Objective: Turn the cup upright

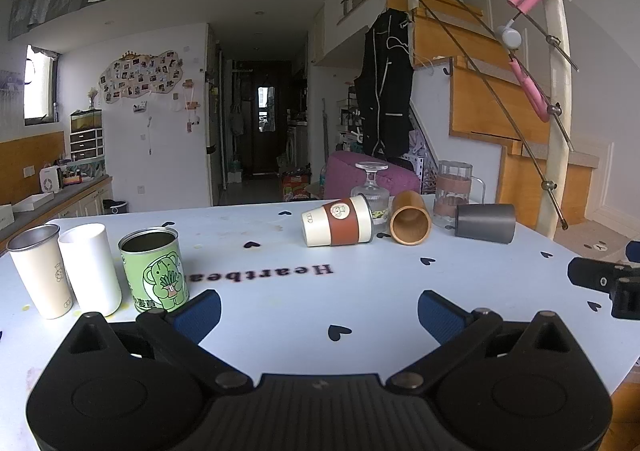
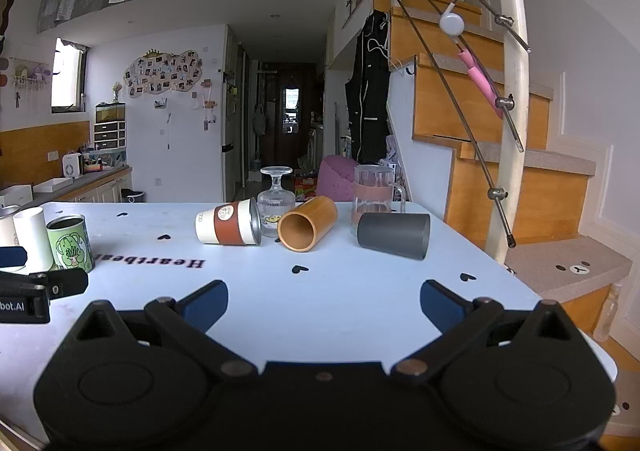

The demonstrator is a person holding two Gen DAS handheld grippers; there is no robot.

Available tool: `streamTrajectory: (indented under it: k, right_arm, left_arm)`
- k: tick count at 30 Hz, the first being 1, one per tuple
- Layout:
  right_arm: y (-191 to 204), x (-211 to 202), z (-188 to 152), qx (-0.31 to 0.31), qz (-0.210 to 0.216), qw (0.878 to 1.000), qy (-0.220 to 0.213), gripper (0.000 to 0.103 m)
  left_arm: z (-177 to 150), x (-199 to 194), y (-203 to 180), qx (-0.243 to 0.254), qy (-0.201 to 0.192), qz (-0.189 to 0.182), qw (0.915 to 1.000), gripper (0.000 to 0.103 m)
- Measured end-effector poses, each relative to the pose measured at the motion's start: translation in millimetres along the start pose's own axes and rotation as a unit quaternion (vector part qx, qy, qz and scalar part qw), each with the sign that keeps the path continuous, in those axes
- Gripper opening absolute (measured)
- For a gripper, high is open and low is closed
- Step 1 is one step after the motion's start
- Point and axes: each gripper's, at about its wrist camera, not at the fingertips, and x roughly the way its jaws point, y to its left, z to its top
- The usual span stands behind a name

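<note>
A pale blue table [image 1: 280,303] printed with black hearts and the word "Heartbeat" fills the lower half of both wrist views. The left gripper [image 1: 319,311] hovers low over its near edge, jaws spread wide with nothing between the blue pads. The right gripper [image 2: 324,305] sits beside it, likewise spread wide and empty; each gripper's black body shows at the edge of the other's view.

Toward the far right side of the table lies a group of cups. A dark grey cup [image 2: 394,235] lies on its side, rightmost, just in front of a glass mug with a brown sleeve [image 2: 374,191], which stands mouth down. Left of the grey cup, a bamboo cup [image 2: 306,223] lies on its side with its open mouth facing the cameras. Next to it, a white cup with a brown sleeve [image 2: 228,227] lies on its side, mouth pointing right. Behind these two, a stemmed glass [image 2: 276,195] stands inverted, foot up.

At the near left, well apart from the fallen group, three cups stand upright in a close row: a green cartoon tin [image 1: 154,269], a white tumbler [image 1: 90,267] and a steel-rimmed cup [image 1: 40,271].
</note>
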Motion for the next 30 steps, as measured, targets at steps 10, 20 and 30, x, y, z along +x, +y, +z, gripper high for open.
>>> streamTrajectory:
  k: [10, 20, 30]
  right_arm:
    - [-0.3, -0.1, 0.2, 0.000, 0.001, 1.000, 0.000, 0.103]
    - [-0.3, 0.0, 0.2, 0.000, 0.000, 1.000, 0.000, 0.103]
    - [1.8, -0.1, 0.2, 0.000, 0.001, 1.000, 0.000, 0.103]
  left_arm:
    - [0.2, 4.0, 1.4, 0.000, 0.001, 0.000, 1.0000, 0.103]
    - [-0.3, 1.6, 0.5, 0.001, 0.001, 0.000, 1.0000, 0.103]
    - [-1.3, 0.9, 0.3, 0.001, 0.001, 0.000, 1.0000, 0.103]
